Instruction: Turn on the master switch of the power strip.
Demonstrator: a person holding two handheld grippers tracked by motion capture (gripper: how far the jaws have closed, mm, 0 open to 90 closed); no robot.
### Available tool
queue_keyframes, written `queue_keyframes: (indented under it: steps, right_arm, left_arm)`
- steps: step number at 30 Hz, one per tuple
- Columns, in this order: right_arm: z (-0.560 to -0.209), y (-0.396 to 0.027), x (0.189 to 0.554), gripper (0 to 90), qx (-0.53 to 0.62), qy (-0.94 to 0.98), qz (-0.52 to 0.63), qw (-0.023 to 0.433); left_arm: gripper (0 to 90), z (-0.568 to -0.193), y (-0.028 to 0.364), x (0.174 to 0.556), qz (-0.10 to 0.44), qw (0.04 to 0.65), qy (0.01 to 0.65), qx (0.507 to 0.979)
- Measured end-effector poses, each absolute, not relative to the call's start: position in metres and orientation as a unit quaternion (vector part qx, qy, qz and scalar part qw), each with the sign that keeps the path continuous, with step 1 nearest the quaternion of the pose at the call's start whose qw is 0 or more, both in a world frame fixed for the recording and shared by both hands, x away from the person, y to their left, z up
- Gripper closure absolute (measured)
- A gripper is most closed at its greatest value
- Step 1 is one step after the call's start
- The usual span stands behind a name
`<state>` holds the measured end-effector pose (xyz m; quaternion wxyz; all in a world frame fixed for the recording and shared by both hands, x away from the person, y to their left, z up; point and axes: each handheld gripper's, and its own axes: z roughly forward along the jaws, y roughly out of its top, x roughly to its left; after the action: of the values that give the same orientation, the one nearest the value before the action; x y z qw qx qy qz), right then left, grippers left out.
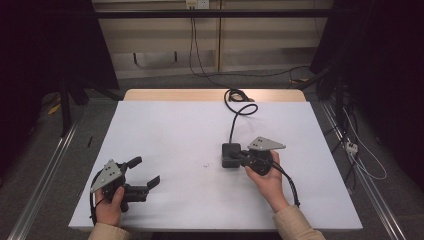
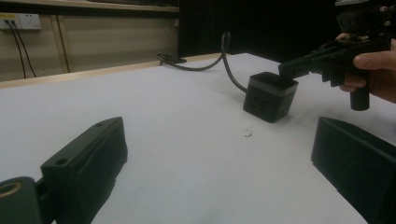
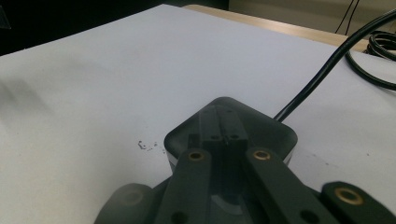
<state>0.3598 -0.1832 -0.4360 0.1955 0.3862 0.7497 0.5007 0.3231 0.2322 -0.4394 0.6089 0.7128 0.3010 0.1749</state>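
Note:
A black cube-shaped box (image 1: 230, 150) stands on the white table (image 1: 170, 125), right of centre, with a black cable (image 1: 235, 117) running from it to the far edge. My right gripper (image 1: 241, 155) is shut, its joined jaw tips lying over the top face of the box (image 3: 280, 133); I cannot tell whether they touch it. From the left gripper view, the right gripper (image 2: 286, 70) reaches over the box (image 2: 270, 97) from the right. My left gripper (image 1: 146, 171) is held near the front left corner, open, with nothing between its jaws.
The cable (image 3: 322, 74) coils at the far table edge by a wooden strip (image 1: 175, 95). A small dark speck (image 1: 206, 165) marks the table left of the box. Loose cables lie on the floor to the right (image 1: 360, 155).

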Motion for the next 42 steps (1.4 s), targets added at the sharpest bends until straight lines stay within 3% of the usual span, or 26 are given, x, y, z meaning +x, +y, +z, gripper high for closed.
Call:
queue_keyframes:
  steps: [42]
  right_arm:
    - [-0.4366,-0.1832,0.3603,90.0,0.385,0.752,0.498,0.197]
  left_arm:
    - [3.2,-0.4386,0.232,0.3221,0.178,0.609,0.302,0.712]
